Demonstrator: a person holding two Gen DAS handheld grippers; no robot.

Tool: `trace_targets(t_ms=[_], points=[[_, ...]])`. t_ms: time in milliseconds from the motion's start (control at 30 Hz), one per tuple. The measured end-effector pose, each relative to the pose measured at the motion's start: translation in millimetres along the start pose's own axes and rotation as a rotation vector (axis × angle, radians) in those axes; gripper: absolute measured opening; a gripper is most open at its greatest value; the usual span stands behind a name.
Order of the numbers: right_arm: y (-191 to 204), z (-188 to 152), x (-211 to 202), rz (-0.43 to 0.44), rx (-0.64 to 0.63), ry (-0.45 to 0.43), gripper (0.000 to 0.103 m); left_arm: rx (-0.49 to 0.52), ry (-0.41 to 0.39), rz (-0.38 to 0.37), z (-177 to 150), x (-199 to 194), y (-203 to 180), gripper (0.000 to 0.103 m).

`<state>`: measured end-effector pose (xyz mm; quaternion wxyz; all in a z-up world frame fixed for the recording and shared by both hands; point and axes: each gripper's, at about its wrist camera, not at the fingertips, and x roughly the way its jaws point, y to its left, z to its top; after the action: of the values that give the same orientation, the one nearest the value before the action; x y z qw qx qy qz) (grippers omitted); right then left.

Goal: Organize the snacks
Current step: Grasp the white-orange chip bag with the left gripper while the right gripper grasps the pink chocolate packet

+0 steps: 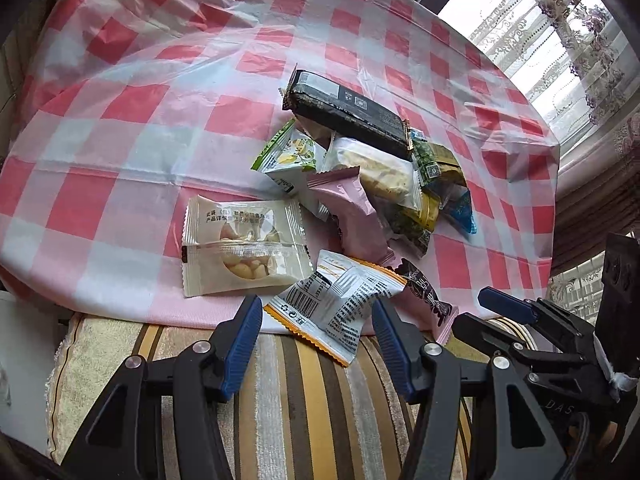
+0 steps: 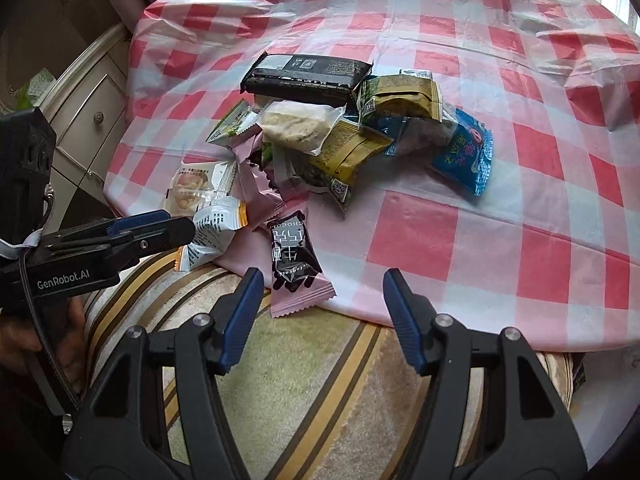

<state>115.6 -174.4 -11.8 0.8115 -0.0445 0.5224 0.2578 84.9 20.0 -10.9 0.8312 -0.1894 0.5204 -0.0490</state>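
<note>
A heap of snack packets lies near the front edge of a table under a red-and-white checked cloth. A long black bar tops the heap. A white nut packet lies to its left. A white-and-orange packet hangs over the table edge between the fingers of my open left gripper; the pads do not visibly press it. The lower end of a pink-and-black chocolate packet lies between my open right gripper's fingers, near the left one.
A blue packet and an olive-yellow one lie on the heap's right side. A striped cushion sits below the table edge. A drawer cabinet stands to the left, a lace-curtained window beyond the table.
</note>
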Motion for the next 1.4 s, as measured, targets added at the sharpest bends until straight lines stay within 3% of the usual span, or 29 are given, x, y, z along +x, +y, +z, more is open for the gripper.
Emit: trace_targets(t_ms=[367,700,733,767,967,1400], points=[[1.0,13.0,33.8,0.012,-0.015,0.088,0.043,0.089,0.081,-0.081,14.1,24.6,-4.2,0.058],[12.1,18.4,40.0,-0.026,-0.078,0.072,0.038,0.152,0.119,-0.081,15.1,37.1,-14.0,0.057],[13.7,18.7,41.0,-0.025,-0.082,0.071,0.037,0.158,0.118,-0.078,15.2,37.6,-14.9,0.051],[16.4,19.4,43.4,-0.022,-0.083,0.069,0.036,0.162,0.122,-0.076,16.0,39.5,-16.2,0.044],[13.1,16.8,34.0,-0.031,-0.071,0.033,0.034,0.18,0.124,-0.077,15.3,40.5,-22.3,0.036],[-14.9,-2.5,-11.4,-0.052,0.022,-0.07,0.034,0.207,0.061,-0.073,4.3,20.2,-49.5,0.034]])
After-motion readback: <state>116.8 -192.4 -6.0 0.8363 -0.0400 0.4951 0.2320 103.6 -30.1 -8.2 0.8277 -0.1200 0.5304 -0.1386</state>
